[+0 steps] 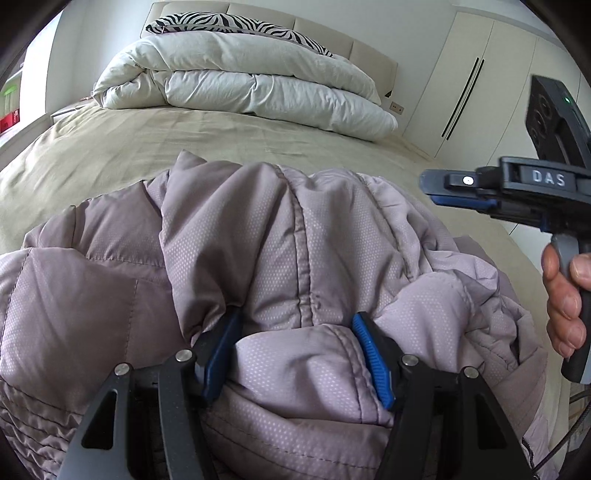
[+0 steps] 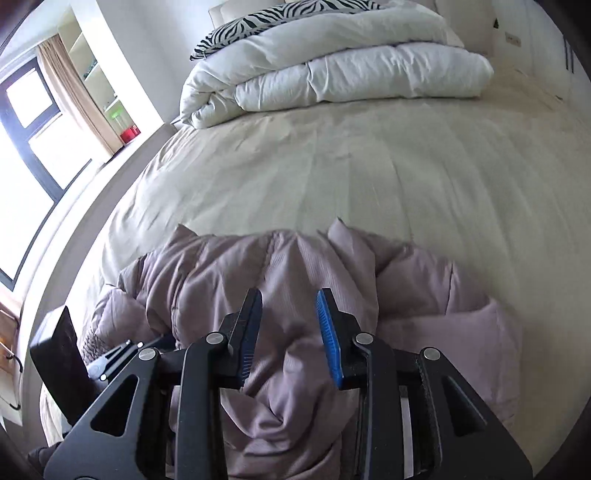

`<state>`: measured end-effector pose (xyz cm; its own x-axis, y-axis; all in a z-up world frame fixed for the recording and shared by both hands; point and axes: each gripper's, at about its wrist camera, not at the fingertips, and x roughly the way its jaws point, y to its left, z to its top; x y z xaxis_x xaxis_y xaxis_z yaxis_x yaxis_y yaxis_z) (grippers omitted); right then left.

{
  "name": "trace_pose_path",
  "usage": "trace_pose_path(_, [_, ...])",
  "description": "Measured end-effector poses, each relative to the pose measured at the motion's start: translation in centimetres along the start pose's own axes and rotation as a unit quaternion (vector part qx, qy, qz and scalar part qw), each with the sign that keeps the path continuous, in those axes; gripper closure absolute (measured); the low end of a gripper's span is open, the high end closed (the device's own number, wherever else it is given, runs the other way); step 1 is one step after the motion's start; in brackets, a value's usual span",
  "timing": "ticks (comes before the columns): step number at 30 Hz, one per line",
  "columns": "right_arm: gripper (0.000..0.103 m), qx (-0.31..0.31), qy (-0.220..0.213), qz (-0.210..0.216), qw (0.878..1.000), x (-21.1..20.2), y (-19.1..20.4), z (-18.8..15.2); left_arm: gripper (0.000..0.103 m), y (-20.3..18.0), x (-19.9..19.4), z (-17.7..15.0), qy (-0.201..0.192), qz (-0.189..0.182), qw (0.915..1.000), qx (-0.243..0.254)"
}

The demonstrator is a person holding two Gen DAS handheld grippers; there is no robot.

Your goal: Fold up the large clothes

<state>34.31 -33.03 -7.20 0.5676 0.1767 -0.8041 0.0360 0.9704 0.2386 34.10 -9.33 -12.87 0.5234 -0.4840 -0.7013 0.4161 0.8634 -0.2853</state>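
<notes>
Jacket [image 1: 295,258] lies bunched on the bed [image 1: 129,147], running across me. My left tongs [image 1: 295,354] straddle a puffy fold, spread, nearer; my right tongs [image 2: 290,332] hover above, gaping, empty.

Black hand-held gripper [image 1: 297,354], blue ribbed pads [image 1: 373,362].

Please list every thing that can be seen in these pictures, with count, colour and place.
Padded jacket: one, mauve, crumpled on the near part of the bed.
Bed sheet: one, beige, covers the mattress.
Duvet: one, white, folded at the head end.
Pillow: one, zebra-striped, behind the duvet.
Wardrobe: one, white, right of the bed.
Window: one, dark frame, left of the bed.
Left hand-held gripper: open, around a jacket fold.
Right hand-held gripper: open, above the jacket.
</notes>
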Motion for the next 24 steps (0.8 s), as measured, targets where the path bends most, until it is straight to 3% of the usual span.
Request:
trace_pose_path(5, [0.073,-0.076,0.074,-0.042,0.994,7.2,2.9,0.6,0.039,0.2,0.0,-0.2,-0.006,-0.007,1.0,-0.004])
trace_pose_path(8, [0.073,-0.079,0.063,-0.035,0.994,10.0,2.2,-0.3,0.039,0.2,0.3,-0.2,-0.006,-0.006,1.0,-0.004])
trace_pose_path(11, [0.073,-0.062,0.054,-0.02,0.996,10.1,1.6,-0.5,0.039,0.4,0.2,-0.1,-0.01,-0.013,0.9998,-0.006])
trace_pose_path(16, [0.069,-0.015,0.041,-0.015,0.999,5.2,1.5,-1.0,0.038,1.0,-2.9,-0.1,-0.028,-0.034,0.9977,-0.051])
trace_pose_path(19, [0.069,-0.01,-0.016,0.009,1.0,-0.5,1.8,-3.5,0.03,0.1,-6.4,-0.6,-0.058,-0.023,0.9962,-0.06])
trace_pose_path(21, [0.069,-0.017,-0.026,0.016,0.999,-2.4,2.3,-5.8,0.022,-0.7,-7.6,-1.2,-0.07,-0.005,0.9963,-0.05])
trace_pose_path(24, [0.069,-0.065,-0.004,-0.032,0.997,-1.3,3.0,-8.9,0.017,-1.0,-5.3,-2.1,-0.026,0.012,0.9989,-0.038])
